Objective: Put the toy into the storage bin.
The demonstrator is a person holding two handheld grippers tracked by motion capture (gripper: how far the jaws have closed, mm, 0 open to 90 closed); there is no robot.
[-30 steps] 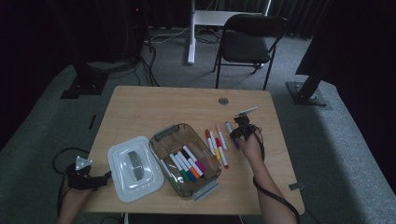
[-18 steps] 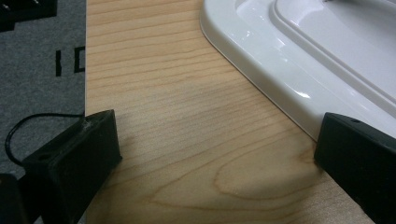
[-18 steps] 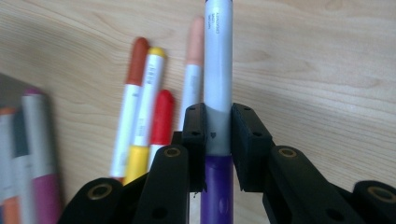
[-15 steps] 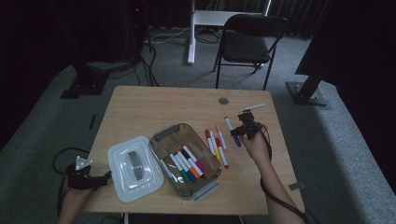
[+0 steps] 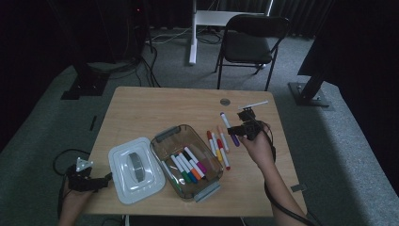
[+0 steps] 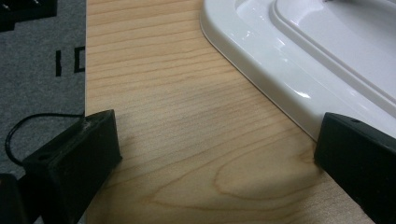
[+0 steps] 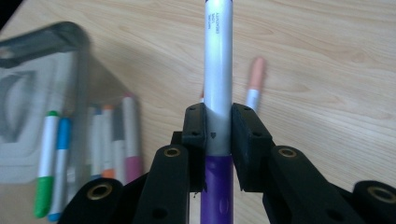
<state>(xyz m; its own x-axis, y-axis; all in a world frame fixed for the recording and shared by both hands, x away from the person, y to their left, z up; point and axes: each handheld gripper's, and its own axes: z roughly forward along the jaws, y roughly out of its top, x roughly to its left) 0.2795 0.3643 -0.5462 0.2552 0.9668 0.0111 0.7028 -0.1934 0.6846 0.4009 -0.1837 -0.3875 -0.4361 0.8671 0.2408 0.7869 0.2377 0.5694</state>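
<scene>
Over at the left edge of the desk [image 5: 141, 106] we've got the left hand-held gripper [image 5: 104, 180] parked low, jaws spread wide with nothing between them, just bare wood. In the left gripper view its right jaw sits just beside the rim of the white lid [image 6: 299, 60], which lies flat on the desk.

Next to the lid we see the clear box [image 5: 188, 162], lid off, with a bunch of markers lying inside: green, blue, orange and pink caps among them. Right of the box a few loose markers [image 5: 217, 147] lie on the wood, near each other.

Then the right hand-held gripper [image 5: 236, 129], up off the desk and clenched on the purple marker [image 7: 217, 93]. In the right gripper view the pads [image 7: 247, 140] pinch the grey barrel right above the purple cap, and the marker points straight out along the jaws. A peach-capped marker [image 7: 255, 81] lies on the desk beyond it, blurry.
</scene>
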